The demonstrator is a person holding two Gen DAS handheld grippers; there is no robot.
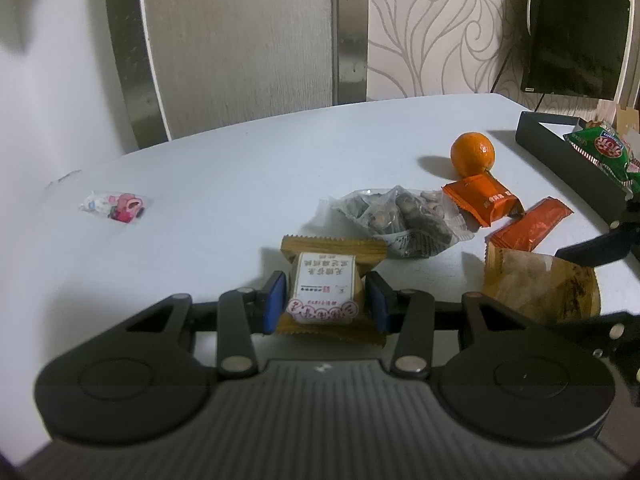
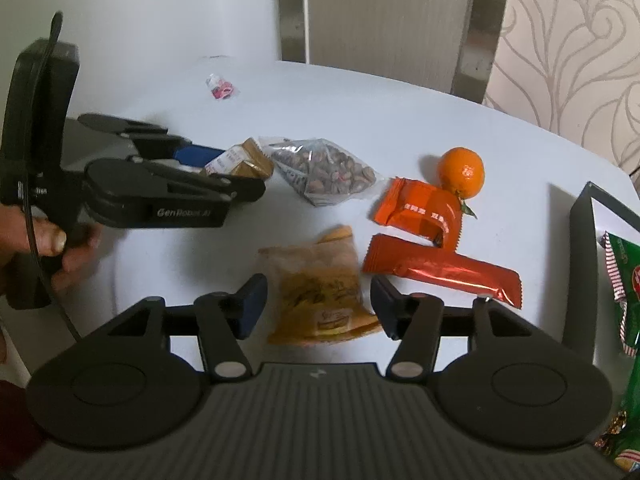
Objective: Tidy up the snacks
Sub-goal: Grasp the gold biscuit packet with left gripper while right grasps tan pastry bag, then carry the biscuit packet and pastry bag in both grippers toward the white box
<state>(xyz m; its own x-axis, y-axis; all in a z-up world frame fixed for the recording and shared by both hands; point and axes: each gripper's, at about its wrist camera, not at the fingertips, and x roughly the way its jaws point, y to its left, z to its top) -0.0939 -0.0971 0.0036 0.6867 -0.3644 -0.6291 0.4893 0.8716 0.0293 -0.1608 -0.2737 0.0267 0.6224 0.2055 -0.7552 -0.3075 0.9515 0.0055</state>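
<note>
A white bench runs out under swirl-patterned wallpaper, with a black tray at my three o'clock already holding a green packet. My left gripper is part-way closed, its blue pads against both sides of a small brown cake packet; it looks gripped, though I cannot tell if it is clear of the bench. My right gripper stands about half open, straddling a yellow-brown snack bag at twelve o'clock, pads not touching it. To do this well, I judge I should settle lower, centre the bag between the pads and close gently, since it looks soft and crushable. Two orange wrappers and a mandarin lie towards one o'clock, a seed bag beyond at twelve.
</note>
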